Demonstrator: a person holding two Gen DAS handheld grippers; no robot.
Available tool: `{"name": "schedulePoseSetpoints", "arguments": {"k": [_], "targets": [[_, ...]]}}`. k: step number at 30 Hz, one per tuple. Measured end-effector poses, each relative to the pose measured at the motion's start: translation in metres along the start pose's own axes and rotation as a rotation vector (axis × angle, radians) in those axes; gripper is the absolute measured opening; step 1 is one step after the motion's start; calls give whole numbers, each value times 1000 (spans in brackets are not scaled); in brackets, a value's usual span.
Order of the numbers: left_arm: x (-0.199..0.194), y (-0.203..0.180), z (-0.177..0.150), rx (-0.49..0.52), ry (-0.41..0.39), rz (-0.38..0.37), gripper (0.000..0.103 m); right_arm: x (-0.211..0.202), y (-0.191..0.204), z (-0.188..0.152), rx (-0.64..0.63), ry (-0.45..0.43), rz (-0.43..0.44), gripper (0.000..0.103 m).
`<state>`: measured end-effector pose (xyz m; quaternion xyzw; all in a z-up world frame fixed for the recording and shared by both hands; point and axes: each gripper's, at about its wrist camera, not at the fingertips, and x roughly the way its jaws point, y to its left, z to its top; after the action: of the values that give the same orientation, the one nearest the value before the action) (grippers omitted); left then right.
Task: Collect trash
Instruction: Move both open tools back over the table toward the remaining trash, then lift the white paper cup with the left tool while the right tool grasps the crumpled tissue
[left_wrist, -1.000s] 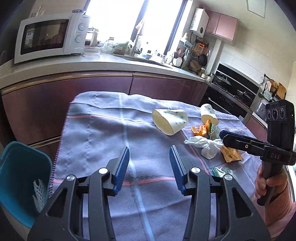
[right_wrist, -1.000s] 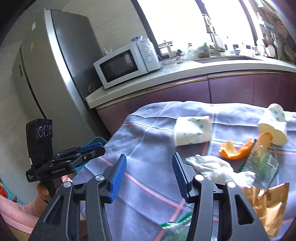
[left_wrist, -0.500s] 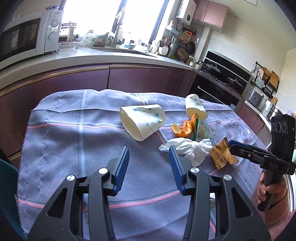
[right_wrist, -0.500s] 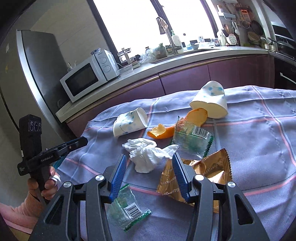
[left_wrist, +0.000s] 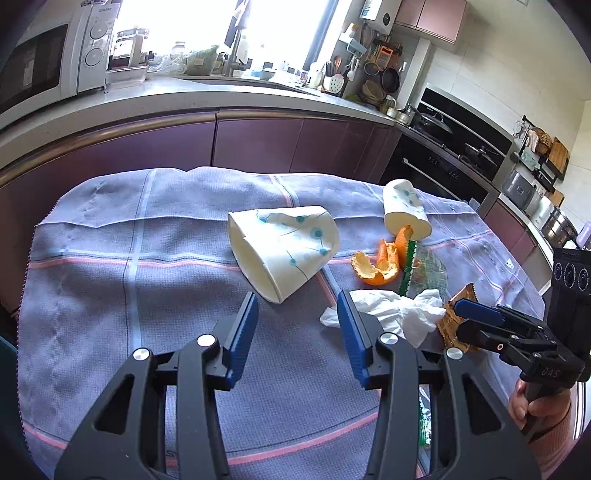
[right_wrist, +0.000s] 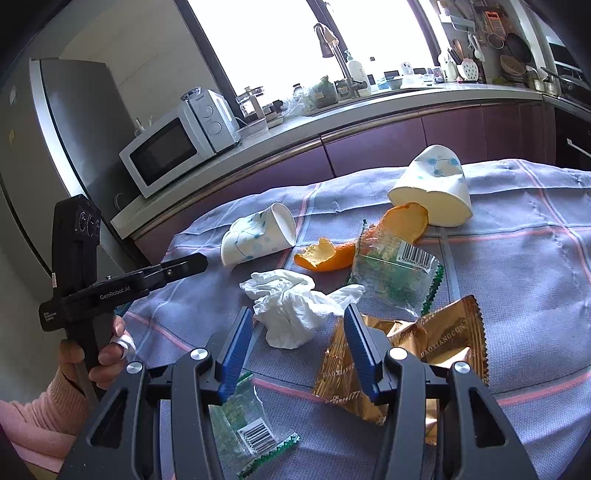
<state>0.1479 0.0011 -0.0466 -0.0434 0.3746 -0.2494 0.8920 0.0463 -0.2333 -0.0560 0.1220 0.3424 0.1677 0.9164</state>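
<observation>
Left gripper: jaws apart, nothing between them, aimed just short of the near paper cup, which lies on its side with its mouth toward the tool.
Right gripper: jaws apart and empty, hanging over the crumpled tissue, with the gold wrapper just under its right finger.
Trash: all on the checked cloth — the far cup tipped over, orange peel beside it, a clear green-edged wrapper, and another small clear packet close under the right tool.
Risk, cup: I'd expect the light cup to roll or crumple if one pad nudges its side before the other closes.
Risk, tissue: it touches the gold wrapper, so a careless pinch may drag both, or snag the cloth and pull it into folds.
Risk, tools: the two grippers sit near each other over the same heap; reaching together could knock them.
Edges: the cloth's far edge falls away toward the purple cabinets; the far cup lies nearest it.
Open room: the left half of the cloth is bare, good for approach.
</observation>
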Motion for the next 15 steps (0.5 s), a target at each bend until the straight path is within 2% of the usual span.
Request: {"name": "schedulePoseSetpoints", "arguments": {"k": [3, 8, 13, 14, 15], "targets": [[13, 2, 6, -17, 30, 5, 43, 9, 0, 4, -5, 21, -27, 54], [28, 3, 14, -24, 53, 8, 43, 18, 1, 7, -29, 47, -44, 54], [38, 1, 20, -16, 68, -11, 35, 26, 8, 7, -64, 74, -55, 54], [39, 0, 19, -17, 72, -7, 33, 28, 9, 7, -72, 80, -59, 54], [41, 0, 20, -22, 73, -3, 26, 30, 11, 7, -78, 90, -62, 54]]}}
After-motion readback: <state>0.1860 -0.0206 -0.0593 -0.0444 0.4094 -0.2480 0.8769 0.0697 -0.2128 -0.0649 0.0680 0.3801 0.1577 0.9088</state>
